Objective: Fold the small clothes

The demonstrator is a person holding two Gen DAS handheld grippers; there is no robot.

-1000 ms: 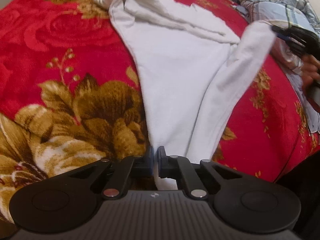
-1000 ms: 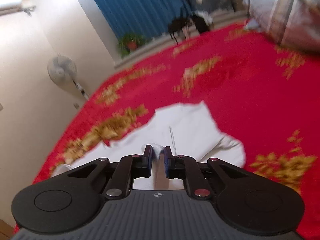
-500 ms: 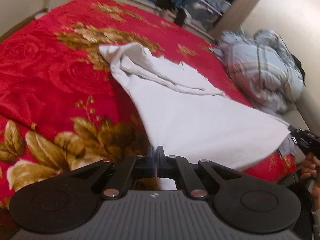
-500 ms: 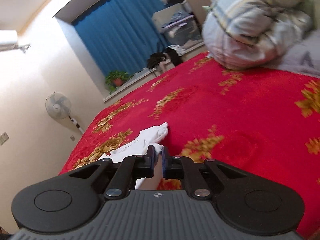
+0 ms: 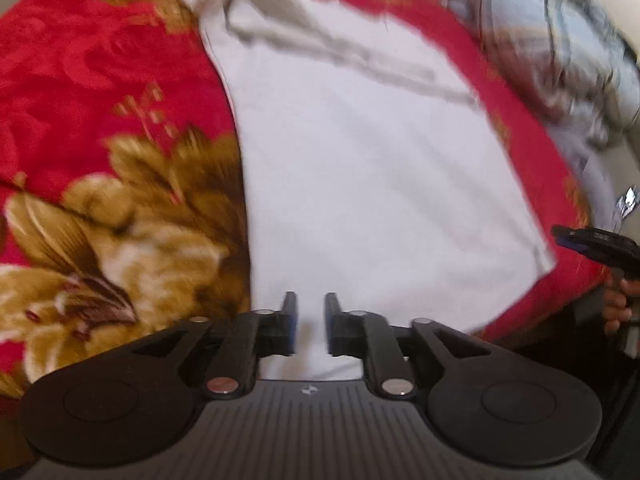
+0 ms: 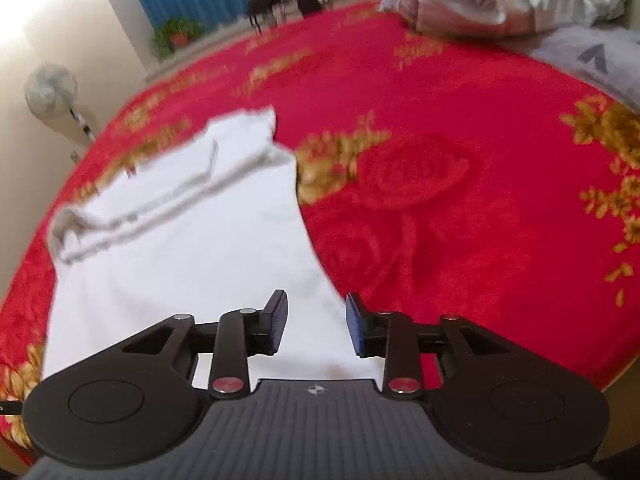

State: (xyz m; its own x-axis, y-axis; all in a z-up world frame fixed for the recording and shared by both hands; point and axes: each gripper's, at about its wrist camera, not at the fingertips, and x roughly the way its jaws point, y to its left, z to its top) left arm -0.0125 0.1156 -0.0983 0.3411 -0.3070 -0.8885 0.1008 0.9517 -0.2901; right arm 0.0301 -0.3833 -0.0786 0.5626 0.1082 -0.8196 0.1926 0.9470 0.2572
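- Now the white cloth [image 5: 360, 168] lies flat on the red bed [image 5: 100, 72]; before, both tools pinched it.
- Left tool [image 5: 307, 322] and right tool [image 6: 316, 322] are opening, not pinching.

Left claw [image 5: 308, 320], right claw [image 6: 316, 320]: jaws opening, angled down.

- The white garment [image 5: 360, 184] is hidden at its near hem by the body of the left gripper [image 5: 308, 322], below the jaws.
- The bundle of bedding [image 5: 560, 40], far right of those jaws, is smeared by motion blur.
- The right gripper [image 5: 592, 242] is cut off by the right edge.
- The fan [image 6: 50, 90], far left of the other jaws, is blurred.
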